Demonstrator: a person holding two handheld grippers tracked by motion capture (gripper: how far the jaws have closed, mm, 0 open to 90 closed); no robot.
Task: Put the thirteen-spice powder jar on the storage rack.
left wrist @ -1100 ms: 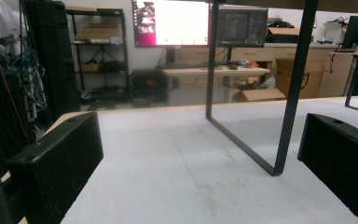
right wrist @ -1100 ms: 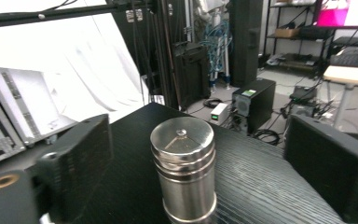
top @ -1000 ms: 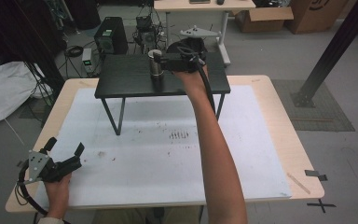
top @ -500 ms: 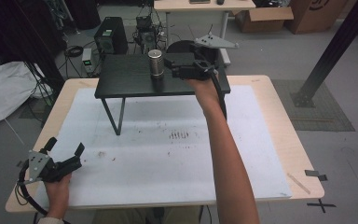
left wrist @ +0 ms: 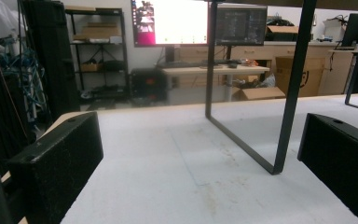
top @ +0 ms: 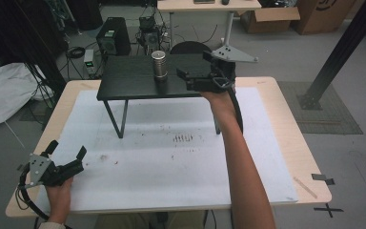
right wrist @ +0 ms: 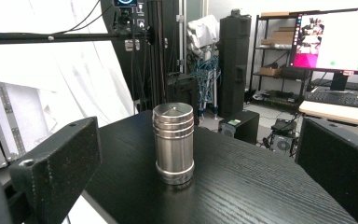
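- Metal canister (top: 158, 63) stands upright on the small black raised table (top: 124, 81), roughly at 12 o'clock on the big table in the high view, a bit left of centre on that black top.
- In the right gripper view the canister (right wrist: 173, 142) sits dead ahead on the black woodgrain top (right wrist: 242, 186), ribbed upper half, smooth lower half, nothing touching it.
- Right gripper (top: 183, 76) is at about 3 o'clock from the canister, just beside it but apart. Its jaws are spread wide, having just been opening, with nothing between them.
- Left gripper (top: 66, 157) rests down at 8 o'clock on the white mat (top: 171, 167), well apart from everything else. Jaws spread there too, empty.
- Left gripper view looks along the mat (left wrist: 177, 177) at a black metal leg (left wrist: 289, 93) of the raised table, around 1 o'clock.
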